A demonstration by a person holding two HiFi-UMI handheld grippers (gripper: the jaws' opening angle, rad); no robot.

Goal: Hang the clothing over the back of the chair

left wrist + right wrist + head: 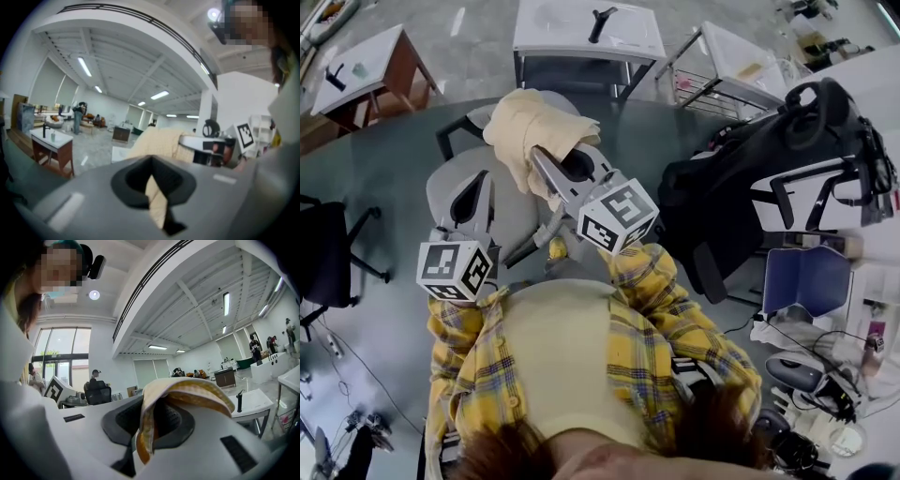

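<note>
Cream-yellow soft fabric clothing (530, 127): bunched in the air just past both claw tips, above a light grey chair with black armrests (439, 192); whether it touches the chair I cannot tell.
Lie of the clothing: crumpled, so no clear length. Its widest run goes across the head view, and a fold drops toward the person on the left side.
Left claw (157, 206): clenched on a narrow strip of the clothing, with the rest of the bundle ahead and to its right.
Right claw (143, 437): clenched on a yellow-edged fold that drapes over the jaw tips.
Close by on the right: a black office chair loaded with black gear (722, 206) stands near the right claw's marker cube (619, 217).
On the left: another black chair (328, 253), well apart.
Beyond: a white-topped brown wooden table (366, 61), a white table (581, 33) bearing a black object, and a third white table (731, 56).
Under it all: a dark grey-green floor (384, 169).
</note>
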